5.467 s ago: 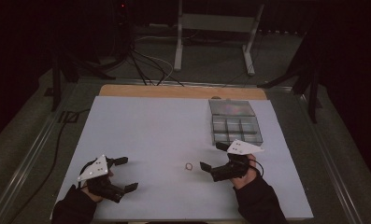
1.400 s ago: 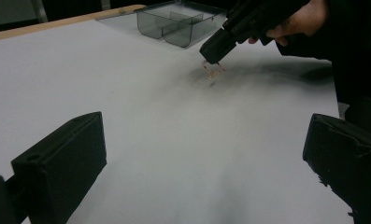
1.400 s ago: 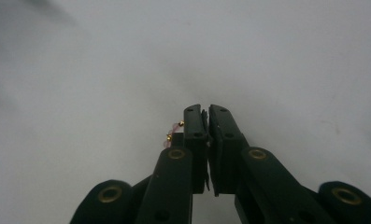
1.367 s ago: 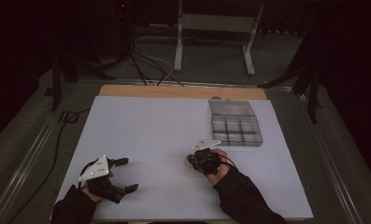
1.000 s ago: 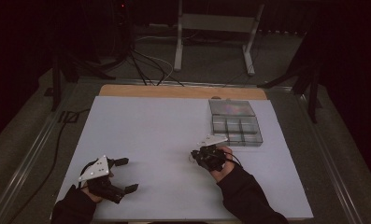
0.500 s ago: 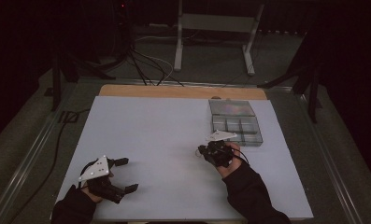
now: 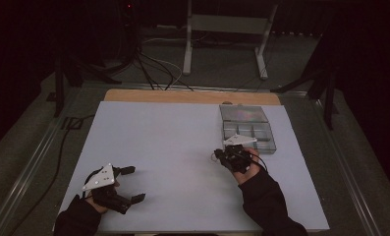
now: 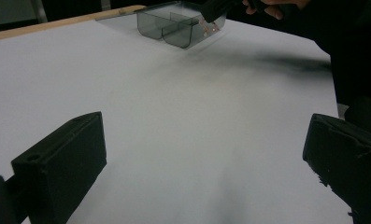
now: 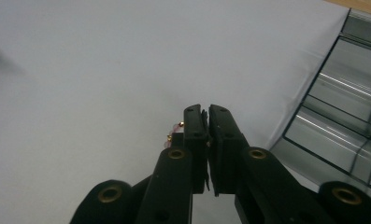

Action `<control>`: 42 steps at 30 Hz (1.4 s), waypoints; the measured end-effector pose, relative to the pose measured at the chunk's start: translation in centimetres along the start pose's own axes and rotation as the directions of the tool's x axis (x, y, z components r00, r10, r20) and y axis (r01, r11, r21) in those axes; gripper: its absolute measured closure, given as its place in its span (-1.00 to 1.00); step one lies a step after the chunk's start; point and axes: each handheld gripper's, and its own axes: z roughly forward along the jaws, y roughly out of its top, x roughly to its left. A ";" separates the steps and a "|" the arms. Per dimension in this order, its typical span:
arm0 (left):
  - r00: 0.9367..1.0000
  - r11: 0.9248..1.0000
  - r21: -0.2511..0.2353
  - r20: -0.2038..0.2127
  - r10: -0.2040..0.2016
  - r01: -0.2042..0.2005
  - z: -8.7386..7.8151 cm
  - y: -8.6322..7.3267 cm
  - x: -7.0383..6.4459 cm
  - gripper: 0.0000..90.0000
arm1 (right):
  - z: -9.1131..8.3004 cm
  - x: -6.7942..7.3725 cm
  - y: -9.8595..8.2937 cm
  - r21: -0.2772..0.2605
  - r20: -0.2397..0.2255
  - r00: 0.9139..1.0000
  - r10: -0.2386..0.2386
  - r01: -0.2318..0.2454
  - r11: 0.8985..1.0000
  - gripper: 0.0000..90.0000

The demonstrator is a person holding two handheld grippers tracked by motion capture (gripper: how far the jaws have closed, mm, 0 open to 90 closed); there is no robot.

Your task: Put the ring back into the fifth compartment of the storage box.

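The right gripper (image 7: 221, 155) has been carried up beside the clear compartment box (image 7: 249, 129), jaws pinched on a beaded ring (image 9: 174, 133) hanging just short of it. The left gripper (image 7: 128, 184) is held wide open, nothing in it, far from the box on the white table (image 7: 168, 142).

A white sheet (image 7: 182, 147) covers the table, leaving a strip of bare light wood (image 7: 187, 96) along the far edge. A clear plastic compartment box (image 7: 246, 129) sits directly on the sheet near its far right corner, its lid open toward the wooden strip and its divided cells facing up. The table itself stands on a grey-green floor (image 7: 30, 147) crossed by dark cables.
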 end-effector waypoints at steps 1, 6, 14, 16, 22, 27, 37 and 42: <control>1.000 1.000 0.002 0.001 0.001 -0.001 0.0 0.0 0.0 -0.98 | 0.0 -0.1 0.0 -0.002 0.001 1.000 0.002 -0.002 1.000 0.92; 1.000 1.000 0.001 0.001 0.000 0.000 0.0 0.0 0.0 -0.98 | -0.4 -0.6 0.1 -0.010 0.014 1.000 0.013 -0.013 1.000 0.92; 1.000 1.000 -0.002 0.001 0.000 0.000 0.0 0.0 0.0 -0.98 | -1.0 -1.8 0.1 -0.028 0.038 0.999 0.038 -0.037 0.999 0.92; 1.000 1.000 0.001 0.000 0.000 0.000 0.0 0.0 0.0 -0.98 | -1.1 -2.1 0.1 -0.030 0.044 0.998 0.046 -0.044 0.999 0.92; 1.000 1.000 0.002 0.001 0.000 0.000 0.0 0.0 0.0 -0.98 | -1.7 -3.0 0.2 -0.049 0.061 0.996 0.067 -0.064 0.997 0.92; 1.000 1.000 0.002 0.001 0.000 0.000 0.0 0.0 0.0 -0.98 | -2.1 -3.6 0.3 -0.061 0.076 0.994 0.079 -0.075 0.995 0.92; 1.000 1.000 0.000 0.000 -0.002 0.002 0.0 0.0 0.0 -0.98 | -2.7 -5.2 0.1 -0.078 0.112 0.987 0.114 -0.105 0.991 0.92; 1.000 1.000 0.000 0.002 -0.001 0.001 0.0 0.0 0.0 -0.98 | -3.1 -6.1 -0.1 -0.084 0.142 0.982 0.128 -0.117 0.990 0.92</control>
